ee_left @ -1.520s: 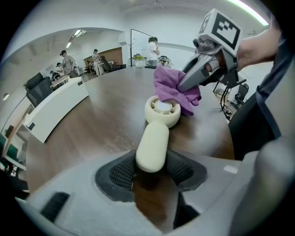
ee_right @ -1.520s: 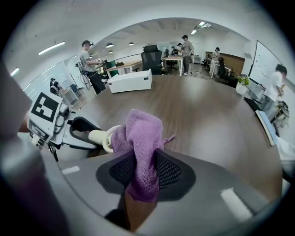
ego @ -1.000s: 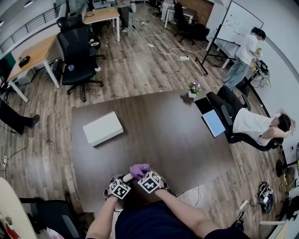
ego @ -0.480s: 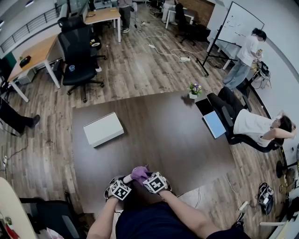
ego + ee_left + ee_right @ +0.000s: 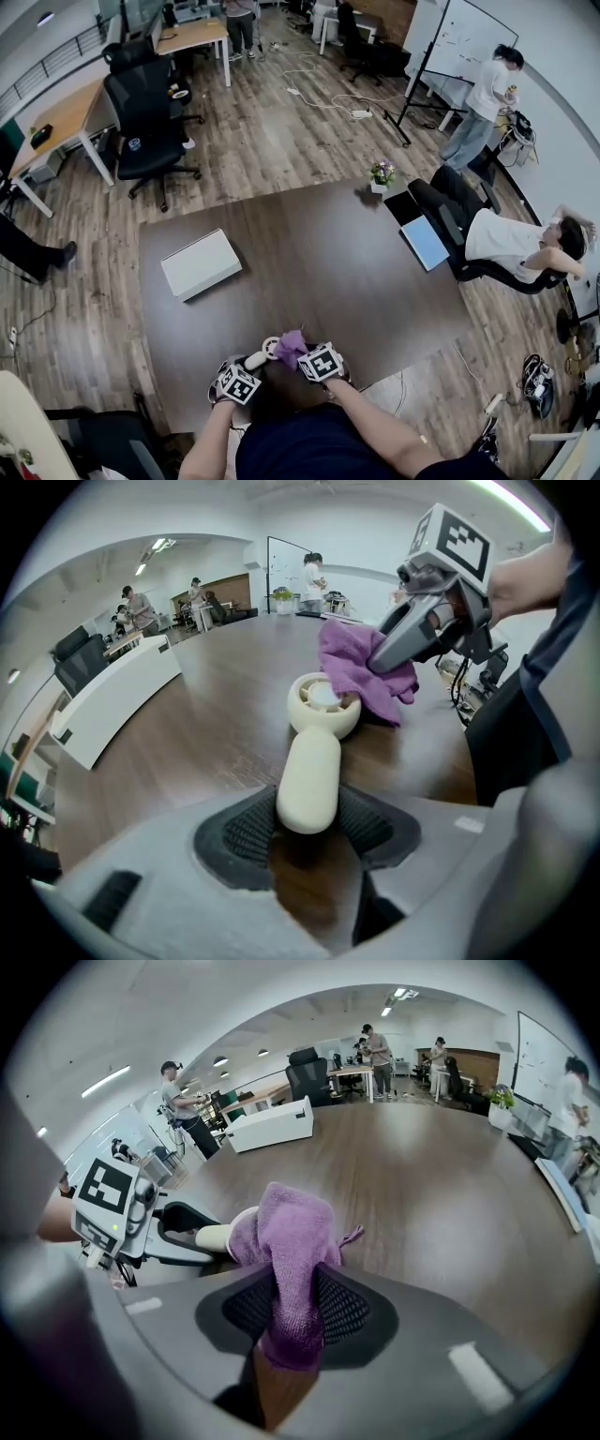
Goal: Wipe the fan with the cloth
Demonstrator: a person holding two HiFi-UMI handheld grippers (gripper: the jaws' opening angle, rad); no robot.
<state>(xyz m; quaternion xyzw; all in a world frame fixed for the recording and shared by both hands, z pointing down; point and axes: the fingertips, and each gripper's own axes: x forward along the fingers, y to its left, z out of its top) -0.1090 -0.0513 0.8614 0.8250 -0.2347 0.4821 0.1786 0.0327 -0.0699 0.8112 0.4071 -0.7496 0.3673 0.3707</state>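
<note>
On the dark wooden table (image 5: 356,272), toward its left side, a flat white box (image 5: 200,264) lies shut, so what it holds cannot be told. At the near edge, the left gripper (image 5: 246,368) has its jaws closed on the handle of the cream hand fan (image 5: 262,353). Its ribbed pads press both sides of the handle, and the fan's round head points away from the person, over the table. Just right of that, the purple cloth (image 5: 291,345) is bunched against the right side of the fan's head, touching it. The right gripper (image 5: 305,356) clamps the cloth. A fold is pinched between its jaws and hangs out below the pads, while the rest bulges forward onto the fan. The two grippers sit close together, both angled down toward the tabletop. Well apart from them, at the table's far right corner, stands a small white pot (image 5: 379,187) with a flowering plant in it.
</note>
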